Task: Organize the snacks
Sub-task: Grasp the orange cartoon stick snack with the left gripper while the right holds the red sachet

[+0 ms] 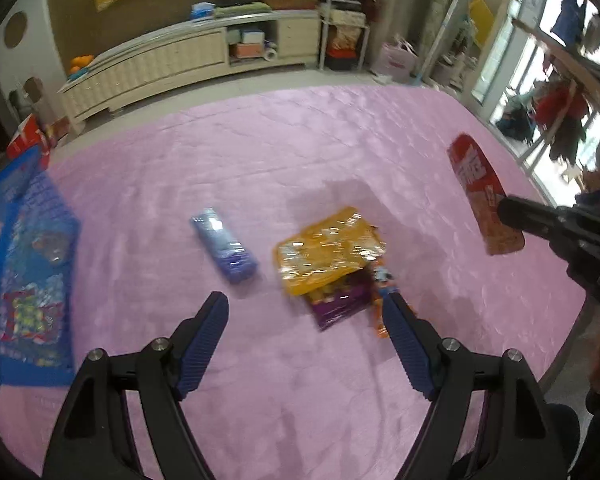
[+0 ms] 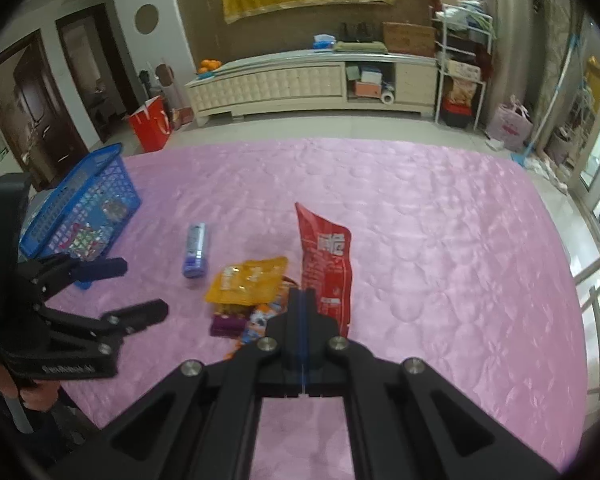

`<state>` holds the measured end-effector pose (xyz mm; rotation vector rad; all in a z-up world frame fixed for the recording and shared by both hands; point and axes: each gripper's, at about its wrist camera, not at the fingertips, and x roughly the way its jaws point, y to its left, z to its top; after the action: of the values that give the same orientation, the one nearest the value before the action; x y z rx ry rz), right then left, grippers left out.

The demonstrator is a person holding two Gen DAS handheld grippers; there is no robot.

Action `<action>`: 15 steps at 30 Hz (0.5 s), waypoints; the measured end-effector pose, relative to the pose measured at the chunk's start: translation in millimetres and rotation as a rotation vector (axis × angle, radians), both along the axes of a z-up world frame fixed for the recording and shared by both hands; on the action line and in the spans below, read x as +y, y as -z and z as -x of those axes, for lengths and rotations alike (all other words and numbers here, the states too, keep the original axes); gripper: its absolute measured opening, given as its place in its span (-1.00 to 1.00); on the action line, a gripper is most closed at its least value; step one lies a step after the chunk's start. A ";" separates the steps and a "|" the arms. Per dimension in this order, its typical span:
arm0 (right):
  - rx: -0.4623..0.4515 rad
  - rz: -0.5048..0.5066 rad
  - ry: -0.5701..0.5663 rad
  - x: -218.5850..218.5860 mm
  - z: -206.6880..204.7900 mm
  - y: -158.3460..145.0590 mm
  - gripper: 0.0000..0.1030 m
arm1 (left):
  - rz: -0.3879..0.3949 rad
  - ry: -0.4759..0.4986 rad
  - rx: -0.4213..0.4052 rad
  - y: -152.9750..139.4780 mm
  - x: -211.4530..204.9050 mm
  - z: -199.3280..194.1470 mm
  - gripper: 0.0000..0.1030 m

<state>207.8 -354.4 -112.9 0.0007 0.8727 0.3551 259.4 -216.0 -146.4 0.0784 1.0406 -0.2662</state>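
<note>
Right fingers [image 2: 302, 294] clamp red packet [image 2: 326, 264] | left fingers [image 1: 304, 312] open, empty; yellow packet [image 1: 324, 254] just beyond

Two wrist views, both angled down over the pink bed

Each looks along its own tool toward the far cabinet [image 1: 188, 60]; both share the yellow packet [image 1: 324, 252] mid-frame and the blue basket [image 2: 80, 204] at left, fairly close.

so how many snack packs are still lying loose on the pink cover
4: blue pack alone at left; yellow pack atop purple pack; orange pack beside them. More may hide beneath.
</note>
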 end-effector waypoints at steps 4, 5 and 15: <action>0.015 -0.006 0.020 -13.7 -6.2 9.6 -0.98 | -0.006 0.044 0.061 23.1 -31.6 -12.8 0.51; 0.019 -0.006 0.020 -14.7 -6.9 11.0 -0.98 | -0.028 0.045 0.072 31.1 -39.8 -18.4 0.51; 0.040 -0.008 0.009 -18.9 -13.3 19.0 -0.97 | -0.001 0.048 0.224 61.7 -62.2 -38.3 -0.32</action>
<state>221.1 -373.3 -131.9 0.0191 0.9104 0.3515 297.7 -278.2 -208.1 0.0759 1.2622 -0.3232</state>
